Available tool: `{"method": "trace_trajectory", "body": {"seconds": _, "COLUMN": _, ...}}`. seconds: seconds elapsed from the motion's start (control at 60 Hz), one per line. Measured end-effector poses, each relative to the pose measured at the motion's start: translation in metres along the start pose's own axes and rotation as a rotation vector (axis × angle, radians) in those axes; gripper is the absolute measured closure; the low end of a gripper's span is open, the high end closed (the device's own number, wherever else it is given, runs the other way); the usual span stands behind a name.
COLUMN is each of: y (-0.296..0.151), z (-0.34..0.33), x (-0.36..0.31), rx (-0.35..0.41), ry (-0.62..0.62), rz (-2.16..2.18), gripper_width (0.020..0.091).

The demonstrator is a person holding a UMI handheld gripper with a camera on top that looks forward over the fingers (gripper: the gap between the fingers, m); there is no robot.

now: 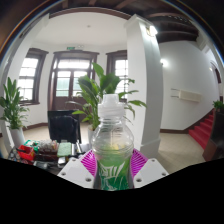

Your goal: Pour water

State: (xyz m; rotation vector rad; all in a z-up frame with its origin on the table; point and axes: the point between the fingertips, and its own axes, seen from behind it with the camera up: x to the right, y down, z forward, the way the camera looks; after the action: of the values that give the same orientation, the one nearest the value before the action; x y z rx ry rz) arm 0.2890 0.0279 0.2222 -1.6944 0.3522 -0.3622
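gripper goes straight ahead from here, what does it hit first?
Nothing new right away: the clear plastic bottle already sits between the fingers, apparently gripped. Beyond it, the potted plant looks next in line, though depth is unclear.

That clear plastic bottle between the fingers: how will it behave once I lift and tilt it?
The bottle looks like thin clear plastic, so it will probably flex under a hard squeeze. It is tall and narrow, so likely top-heavy when tilted. Its smooth wall may slip against the pink pads. The gripper has both fingers pressed on its lower body.
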Motion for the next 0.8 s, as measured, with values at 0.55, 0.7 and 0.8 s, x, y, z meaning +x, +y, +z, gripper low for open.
{"method": "trace_trajectory", "body": {"seconds": 0.55, "y": 0.105, "z": 0.026, "x": 0.039, "rx": -0.032, "ry": 0.026, "rz": 0.045, "gripper_width": 0.0629}}
{"method": "trace_trajectory", "body": {"seconds": 0.7, "y": 0.115, "z": 0.022, "x": 0.048, "rx": -0.077, "ry": 0.072, "rz": 0.044, "gripper_width": 0.0456}}
{"method": "trace_trajectory", "body": {"seconds": 0.8, "y": 0.120, "z": 0.006, "x": 0.050, "rx": -0.121, "ry": 0.078, "rz": 0.033, "gripper_width": 0.0243}}
